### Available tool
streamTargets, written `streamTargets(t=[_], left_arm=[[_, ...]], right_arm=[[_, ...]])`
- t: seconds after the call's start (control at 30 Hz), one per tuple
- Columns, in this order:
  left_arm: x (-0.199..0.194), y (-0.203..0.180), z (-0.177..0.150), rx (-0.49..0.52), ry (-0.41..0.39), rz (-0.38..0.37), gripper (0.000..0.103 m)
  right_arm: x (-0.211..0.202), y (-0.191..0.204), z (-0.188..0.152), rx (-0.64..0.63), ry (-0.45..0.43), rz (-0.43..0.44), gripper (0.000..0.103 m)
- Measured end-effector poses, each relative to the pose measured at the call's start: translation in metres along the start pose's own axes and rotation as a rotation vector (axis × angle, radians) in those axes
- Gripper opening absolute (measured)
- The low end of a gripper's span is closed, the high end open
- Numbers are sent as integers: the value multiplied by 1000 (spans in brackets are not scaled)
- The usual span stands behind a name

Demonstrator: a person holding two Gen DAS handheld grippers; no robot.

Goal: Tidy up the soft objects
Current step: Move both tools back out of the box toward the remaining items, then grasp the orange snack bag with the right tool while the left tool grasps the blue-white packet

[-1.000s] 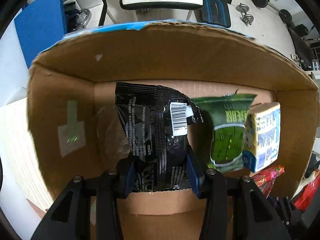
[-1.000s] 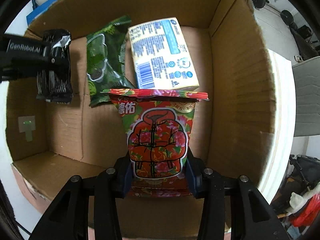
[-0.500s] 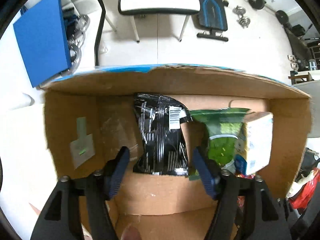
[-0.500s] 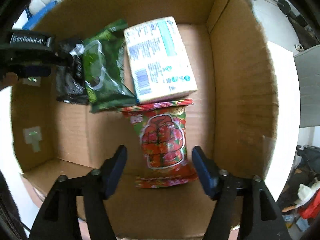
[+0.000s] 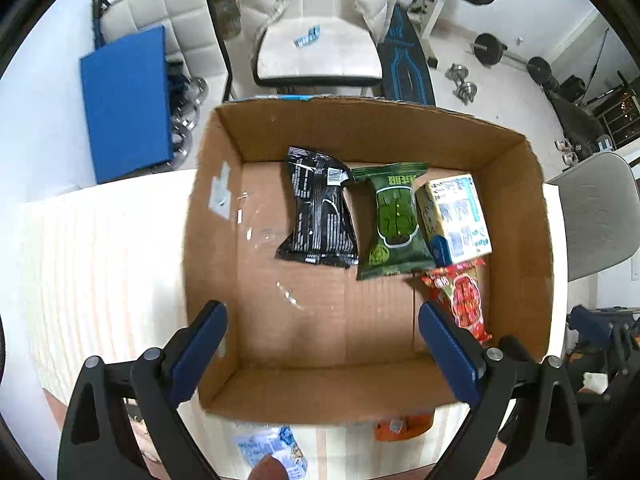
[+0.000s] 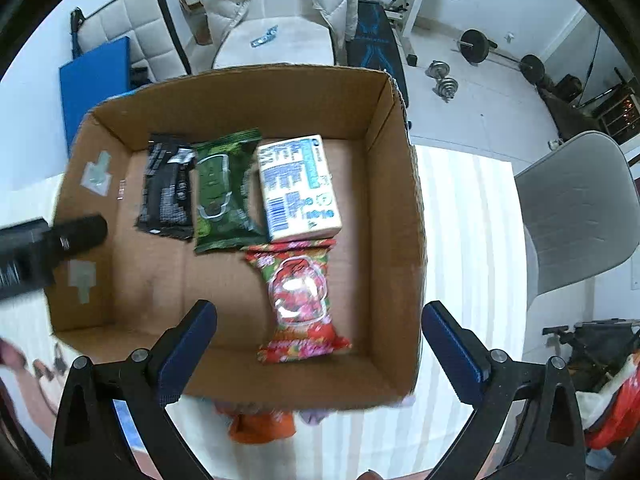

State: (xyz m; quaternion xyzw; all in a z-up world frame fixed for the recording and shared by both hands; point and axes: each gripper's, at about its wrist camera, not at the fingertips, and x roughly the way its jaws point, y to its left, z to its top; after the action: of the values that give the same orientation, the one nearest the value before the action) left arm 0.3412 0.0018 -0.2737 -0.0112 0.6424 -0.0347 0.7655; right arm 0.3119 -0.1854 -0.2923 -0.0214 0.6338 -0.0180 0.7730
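Cardboard, brown and open-topped: the box (image 6: 400,184) on your striped worktop (image 6: 468,240) holds four packets. A crinkly black foil pouch (image 5: 318,208), a dark green snack bag (image 5: 394,220) and a pale yellow pack with blue print (image 5: 454,218) lie in a row along the far wall, each touching the next. The red flowered snack bag (image 6: 298,300) lies just in front of the yellow pack. Your left gripper (image 5: 322,354) and right gripper (image 6: 318,350) both hover above the near wall, jaws spread wide, holding nothing. So four are in. Outside the near wall you have an orange packet (image 6: 262,426) and a blue-and-white packet (image 5: 272,450), probably yours to fetch next.
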Motion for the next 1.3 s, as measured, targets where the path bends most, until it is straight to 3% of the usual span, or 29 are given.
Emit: streamTargets(t=[0.33,0.53,0.63,0.73,0.87,1.03,1.2,1.3], left_arm=[[-69,-2,-41,-19,-142,33,98],[-83,23,-79,-103,-164,87,98],[-60,49,-110,-191,-99,94,98],[-16,78,-142,-301,17,61,98],[28,96,-170,-361,131,36,98],[65,110,-192,-419,220,-1,98],[74,108,-198,-393,237,0,98],[77,104,-198,-363,247,0,98]], right_arm=[[-62,5,-29,13,-108,71,103],[-74,-1,-57,78,-94,152,103],[-48,-9,-87,161,-3,253,103],[-4,-18,-122,286,117,338,103],[55,-23,-155,473,243,418,100],[105,-18,-174,630,321,425,98],[131,-4,-181,680,367,461,64],[129,10,-176,576,373,453,55]])
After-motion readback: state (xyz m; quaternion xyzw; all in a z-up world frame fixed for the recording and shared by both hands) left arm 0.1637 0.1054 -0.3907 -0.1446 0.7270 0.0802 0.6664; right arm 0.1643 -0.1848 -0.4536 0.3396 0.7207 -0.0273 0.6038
